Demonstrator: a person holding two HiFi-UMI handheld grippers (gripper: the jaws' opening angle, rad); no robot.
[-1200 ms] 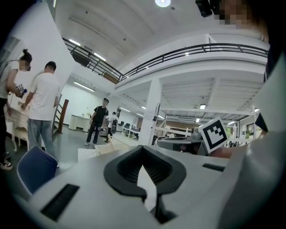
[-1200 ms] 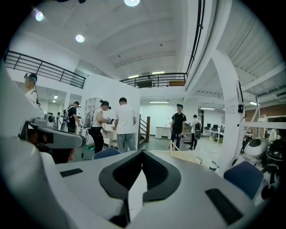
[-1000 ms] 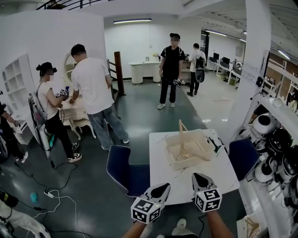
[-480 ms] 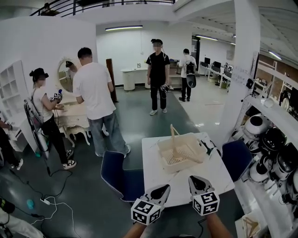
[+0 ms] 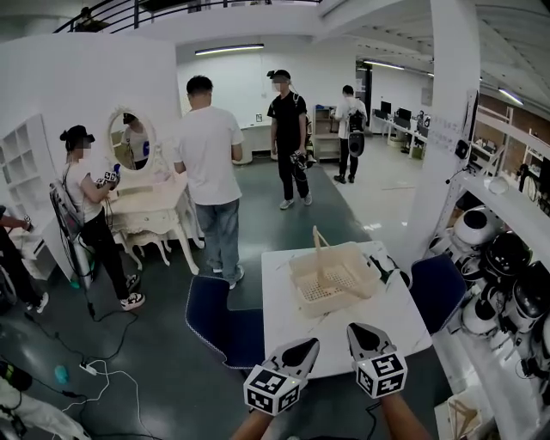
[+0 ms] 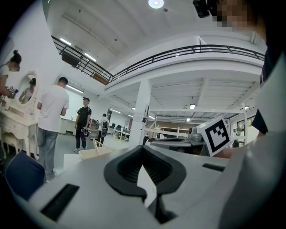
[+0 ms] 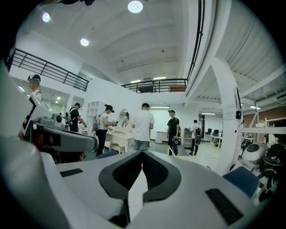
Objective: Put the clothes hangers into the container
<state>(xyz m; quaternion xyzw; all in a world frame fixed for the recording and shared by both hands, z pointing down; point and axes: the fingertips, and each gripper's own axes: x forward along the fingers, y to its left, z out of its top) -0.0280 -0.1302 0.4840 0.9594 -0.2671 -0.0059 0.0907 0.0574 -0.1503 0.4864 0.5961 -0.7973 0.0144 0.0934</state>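
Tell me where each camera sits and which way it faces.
Head view: head-mounted, looks down at the table and basket; left claw and right claw show.
Left gripper view: on the left claw, aimed up across the room; right claw's marker cube shows.
Right gripper view: on the right claw, facing the room; left claw shows.
Shared: all see the white-shirted person.

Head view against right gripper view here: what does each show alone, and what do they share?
Head view only: the white rectangular table's top and loose cables on the floor. Right gripper view only: round ceiling lamps and the right claw head-on, jaws together, nothing between them. Both: the person in a white T-shirt beside the white dressing table with an oval mirror.
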